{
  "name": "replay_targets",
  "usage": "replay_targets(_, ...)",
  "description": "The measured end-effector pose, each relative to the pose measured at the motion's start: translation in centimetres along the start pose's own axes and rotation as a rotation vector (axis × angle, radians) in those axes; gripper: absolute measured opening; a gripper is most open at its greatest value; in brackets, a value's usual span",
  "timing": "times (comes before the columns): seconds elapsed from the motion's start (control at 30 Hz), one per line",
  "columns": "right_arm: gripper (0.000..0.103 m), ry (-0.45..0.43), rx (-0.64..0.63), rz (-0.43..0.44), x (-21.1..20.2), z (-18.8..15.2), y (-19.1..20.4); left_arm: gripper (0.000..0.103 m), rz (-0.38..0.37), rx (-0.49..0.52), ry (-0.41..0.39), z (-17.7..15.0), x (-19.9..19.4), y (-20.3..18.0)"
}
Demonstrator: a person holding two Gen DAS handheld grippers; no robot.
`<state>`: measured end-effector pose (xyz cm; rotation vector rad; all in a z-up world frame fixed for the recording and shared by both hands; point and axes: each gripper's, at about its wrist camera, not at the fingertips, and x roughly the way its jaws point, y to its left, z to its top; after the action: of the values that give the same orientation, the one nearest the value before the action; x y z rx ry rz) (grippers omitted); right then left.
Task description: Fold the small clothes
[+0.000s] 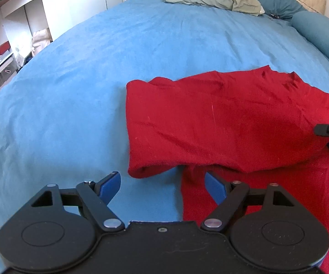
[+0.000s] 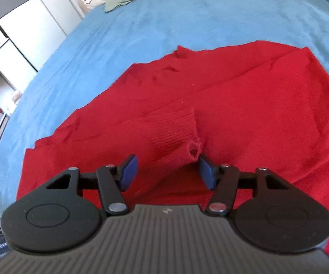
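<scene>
Both pairs of fingers stand apart and hold nothing: your left gripper (image 1: 162,186) by the red knitted sweater (image 1: 221,123) on the blue bedsheet (image 1: 73,80), your right gripper (image 2: 168,171) over its ribbed cuff (image 2: 176,132). One sleeve looks folded across; remaining folds are left.

The left gripper (image 1: 162,187) is matte black plastic: two round discs with engraved circles, crossed link arms on silver rivets, triangular cut-outs, blue finger pads (image 1: 112,186), a small screw in the centre plate. The right gripper (image 2: 166,171) matches it, with a ribbed grey housing bearing a small white mark, blue pads (image 2: 129,171) and one reddish rivet on the right
</scene>
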<state>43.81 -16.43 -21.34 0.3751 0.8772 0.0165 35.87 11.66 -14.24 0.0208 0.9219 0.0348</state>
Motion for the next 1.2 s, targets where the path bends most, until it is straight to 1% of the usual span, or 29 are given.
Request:
replay_targets(0.03, 0.051, 0.001, -0.015, -0.018, 0.1, 0.1, 0.1, 0.084, -0.002, 0.0, 0.0, 0.0, 0.0, 0.0)
replay_targets(0.07, 0.04, 0.003, -0.04, -0.033, 0.3, 0.1, 0.3, 0.084, -0.003, 0.002, 0.0, -0.1, 0.0, 0.0)
replay_targets(0.1, 0.023, 0.005, -0.062, -0.04, 0.5, 0.2, 0.5, 0.084, -0.004, 0.004, 0.002, -0.2, 0.1, -0.1)
replay_targets(0.13, 0.021, 0.007, -0.082, -0.04, 0.6, 0.4, 0.7, 0.083, -0.006, 0.006, 0.007, -0.3, 0.2, -0.2)
replay_targets(0.23, 0.02, -0.031, -0.147, -0.022, -0.6, 1.4, 1.2, 0.08, -0.003, 0.042, 0.012, -0.4, 0.5, -0.7)
replay_targets(0.33, 0.02, -0.133, -0.186, 0.013, -4.1, 3.8, 1.9, 0.08, 0.004, 0.064, 0.006, -0.3, 0.7, -1.0)
replay_targets(0.43, 0.02, -0.241, -0.254, -0.02, -7.5, 6.2, 1.5, 0.079, 0.021, 0.059, 0.0, -0.1, 1.2, -1.3)
replay_targets(0.5, 0.02, -0.269, -0.28, -0.046, -8.9, 7.5, 0.0, 0.078, 0.032, 0.042, -0.004, 0.2, 1.6, -1.5)
replay_targets(0.57, 0.02, -0.26, -0.317, -0.103, -9.0, 8.1, -1.9, 0.076, 0.037, 0.027, -0.011, 0.6, 1.9, -1.9)
replay_targets(0.63, 0.02, -0.226, -0.311, -0.139, -8.3, 8.0, -4.0, 0.074, 0.047, 0.018, -0.015, 1.1, 2.3, -2.3)
replay_targets(0.7, 0.02, -0.194, -0.285, -0.152, -7.4, 7.5, -6.1, 0.066, 0.057, 0.014, -0.015, 1.3, 2.8, -2.6)
replay_targets(0.73, 0.02, -0.188, -0.284, -0.166, -6.9, 7.2, -7.0, 0.064, 0.06, 0.013, -0.014, 1.4, 2.9, -2.7)
replay_targets(0.8, 0.02, -0.192, -0.242, -0.18, -6.6, 7.2, -8.7, 0.057, 0.07, 0.009, -0.014, 1.5, 2.9, -2.6)
replay_targets(0.9, 0.02, -0.238, -0.168, -0.204, -7.3, 7.5, -10.5, 0.05, 0.08, 0.028, -0.011, 1.2, 2.5, -2.5)
replay_targets(0.97, 0.02, -0.237, -0.151, -0.227, -7.3, 7.2, -11.7, 0.049, 0.088, 0.043, -0.008, 0.9, 2.5, -2.6)
replay_targets(1.03, 0.02, -0.197, -0.141, -0.245, -6.4, 6.6, -12.8, 0.049, 0.1, 0.042, 0.0, 0.6, 2.5, -2.7)
replay_targets(1.1, 0.02, -0.144, -0.175, -0.253, -5.3, 5.5, -13.6, 0.049, 0.11, 0.022, 0.017, 0.7, 2.4, -2.7)
replay_targets(1.17, 0.022, -0.112, -0.206, -0.265, -4.4, 4.8, -13.5, 0.049, 0.123, 0.01, 0.03, 0.5, 2.2, -2.6)
replay_targets(1.2, 0.028, -0.108, -0.212, -0.275, -4.5, 4.5, -13.7, 0.049, 0.127, 0.006, 0.037, 0.4, 2.1, -2.6)
